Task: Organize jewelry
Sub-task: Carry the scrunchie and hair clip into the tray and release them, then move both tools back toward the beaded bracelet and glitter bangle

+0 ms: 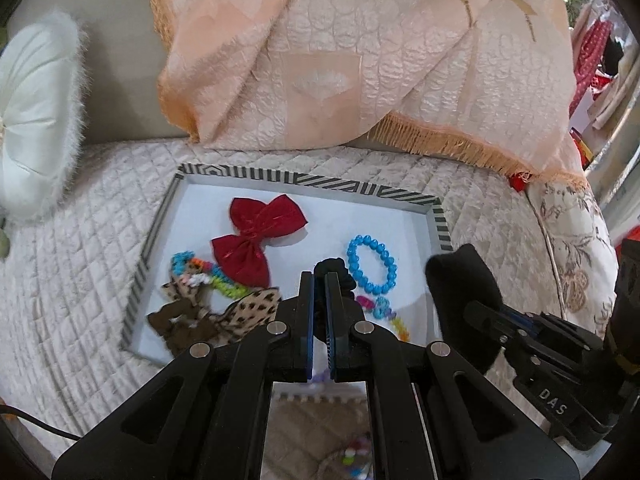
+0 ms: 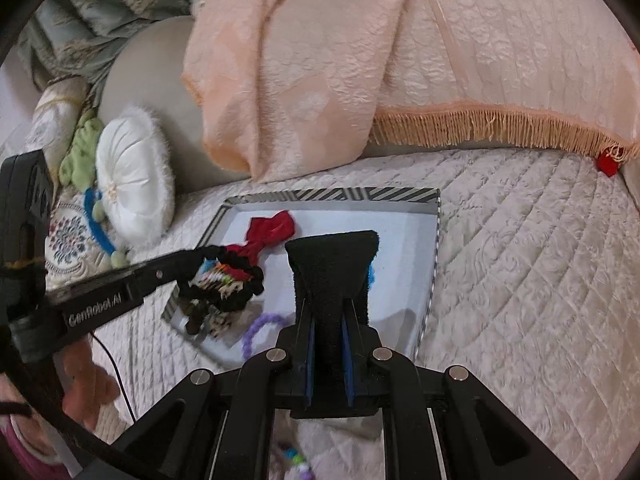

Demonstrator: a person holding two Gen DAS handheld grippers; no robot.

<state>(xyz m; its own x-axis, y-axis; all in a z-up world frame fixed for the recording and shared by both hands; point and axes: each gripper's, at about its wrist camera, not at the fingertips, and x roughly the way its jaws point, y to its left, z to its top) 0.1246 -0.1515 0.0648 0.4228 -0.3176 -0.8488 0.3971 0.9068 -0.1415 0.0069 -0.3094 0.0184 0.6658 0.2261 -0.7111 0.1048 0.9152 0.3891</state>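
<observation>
Scrunchie (image 1: 334,276) pinched between left gripper (image 1: 320,280) fingers | black cloth (image 2: 332,272) clamped by right gripper (image 2: 329,312) | above tray (image 1: 312,184)

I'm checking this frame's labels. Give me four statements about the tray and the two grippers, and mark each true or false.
1. The left gripper is shut on a black scrunchie. True.
2. The right gripper is open and holds nothing. False: it is shut on a black cloth piece.
3. The blue bead bracelet lies inside the striped tray. True.
4. The red bows lie on the quilt outside the tray. False: they lie inside it.
</observation>
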